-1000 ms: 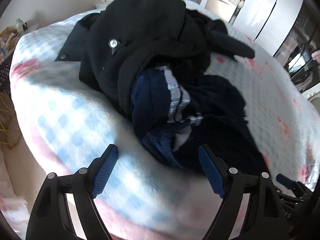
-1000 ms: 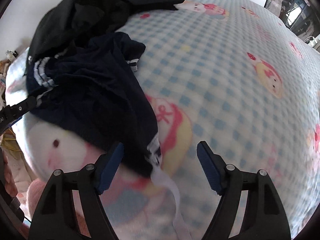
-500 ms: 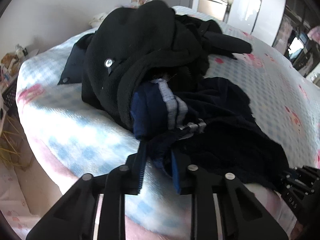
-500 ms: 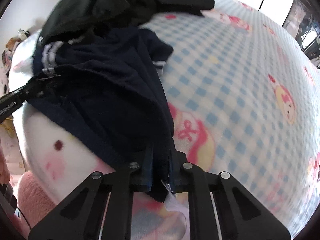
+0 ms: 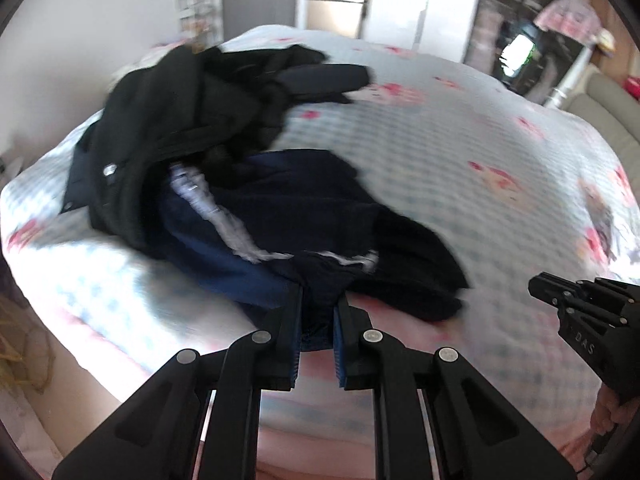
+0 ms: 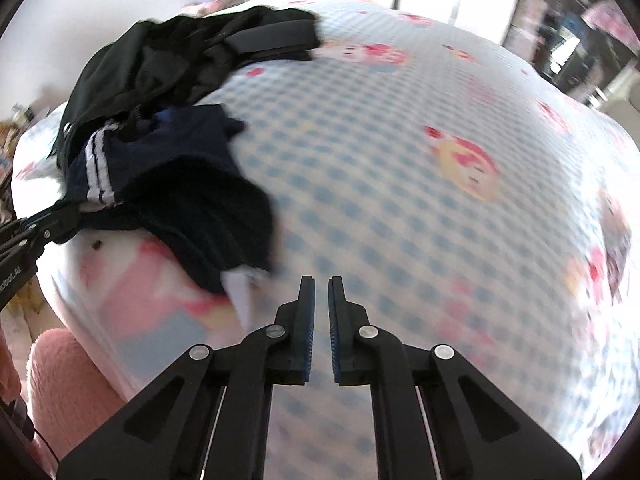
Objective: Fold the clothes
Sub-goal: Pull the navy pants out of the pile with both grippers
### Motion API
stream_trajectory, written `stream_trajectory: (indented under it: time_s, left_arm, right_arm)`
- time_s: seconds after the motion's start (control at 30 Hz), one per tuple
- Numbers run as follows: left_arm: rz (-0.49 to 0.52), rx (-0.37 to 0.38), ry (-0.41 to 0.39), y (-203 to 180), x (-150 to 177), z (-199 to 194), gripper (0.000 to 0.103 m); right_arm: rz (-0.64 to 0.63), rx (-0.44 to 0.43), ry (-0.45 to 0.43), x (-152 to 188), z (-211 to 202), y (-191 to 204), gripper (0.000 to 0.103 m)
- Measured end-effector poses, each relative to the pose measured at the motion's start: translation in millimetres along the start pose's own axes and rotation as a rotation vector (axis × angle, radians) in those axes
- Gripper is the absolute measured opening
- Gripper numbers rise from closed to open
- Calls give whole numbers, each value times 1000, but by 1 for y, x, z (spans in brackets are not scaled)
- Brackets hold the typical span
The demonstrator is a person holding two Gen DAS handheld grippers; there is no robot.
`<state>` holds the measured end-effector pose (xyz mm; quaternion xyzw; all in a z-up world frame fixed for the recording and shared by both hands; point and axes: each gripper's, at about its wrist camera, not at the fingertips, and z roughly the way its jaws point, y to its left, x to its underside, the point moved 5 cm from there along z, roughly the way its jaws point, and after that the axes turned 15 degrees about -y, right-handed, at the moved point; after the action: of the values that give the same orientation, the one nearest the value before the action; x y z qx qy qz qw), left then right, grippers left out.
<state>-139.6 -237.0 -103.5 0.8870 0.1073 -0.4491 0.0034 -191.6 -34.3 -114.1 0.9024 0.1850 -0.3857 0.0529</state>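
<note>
since a second ago both tongs have gone from wide open to closed, and the navy garment point(image 5: 304, 216) has slid out from under the black jacket point(image 5: 188, 120) toward the bed's near edge. the left gripper point(image 5: 318, 308) has just been closing and now pinches a fold of the navy cloth between its pads. the right gripper point(image 6: 321, 292) has its jaws nearly together with nothing between them; the garment's hem and a white tag point(image 6: 240, 296) lie just to its left on the checked blanket point(image 6: 400, 184). the jacket sits well beyond both.
</note>
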Motion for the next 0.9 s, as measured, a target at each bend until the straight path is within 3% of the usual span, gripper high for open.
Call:
stream_trajectory:
  time_s: [0.1, 0.2, 0.33, 0.43, 0.53, 0.67, 0.7, 0.73, 0.77, 0.8, 0.9]
  left_arm:
    - [34, 66, -7, -31, 3, -6, 14]
    - [31, 63, -17, -45, 11, -15, 14]
    - [-14, 31, 11, -32, 25, -17, 14]
    - [-56, -8, 20, -12, 35, -30, 14]
    - [-105, -66, 12, 11, 39, -41, 14]
    - [-179, -126, -9, 47, 37, -45, 15]
    - [-188, -129, -9, 54, 36, -45, 18]
    - [-190, -112, -4, 55, 36, -40, 27]
    - [-193, -96, 1, 57, 36, -36, 44]
    - [-195, -79, 6, 57, 37, -32, 52]
    - [-167, -4, 29, 47, 40, -17, 56]
  right_arm:
    - [64, 24, 13, 13, -15, -26, 5]
    - [107, 9, 39, 29, -25, -41, 6]
    - [93, -42, 59, 38, -25, -29, 7]
    - [65, -110, 64, 36, -13, -5, 24]
    - [82, -180, 67, 28, 7, 19, 34]
    - [146, -154, 99, 18, 41, 27, 39]
    - [171, -155, 108, 16, 48, 27, 40]
    - [194, -156, 118, 14, 56, 27, 48]
    - [209, -153, 128, 13, 63, 27, 56]
    - [224, -150, 139, 12, 70, 27, 58]
    - [248, -158, 175, 11, 90, 30, 60]
